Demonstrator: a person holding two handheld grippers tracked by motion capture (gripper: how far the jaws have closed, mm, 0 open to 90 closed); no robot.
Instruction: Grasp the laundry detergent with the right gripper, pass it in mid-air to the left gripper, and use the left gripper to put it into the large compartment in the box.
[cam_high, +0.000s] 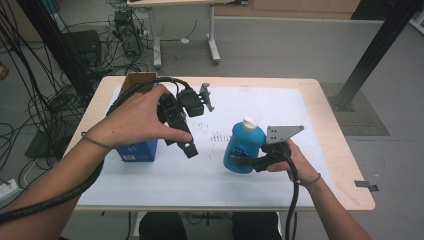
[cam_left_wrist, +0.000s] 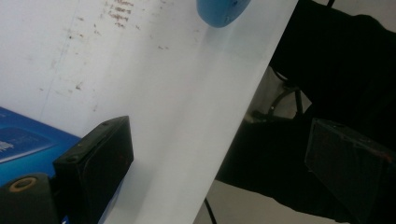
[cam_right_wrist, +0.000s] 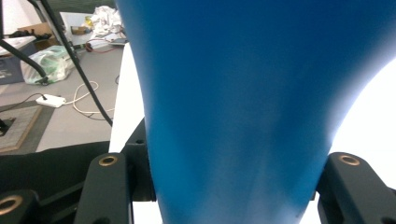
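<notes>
Right tongs (cam_high: 239, 162) pinch the blue bottle (cam_high: 243, 146) low on its body, holding it upright on the white sheet (cam_high: 250, 107) near the bench's (cam_high: 345, 165) right side. Left tongs (cam_high: 186, 145) are spread and empty, raised above the sheet just beside the blue box (cam_high: 136, 152).
</notes>
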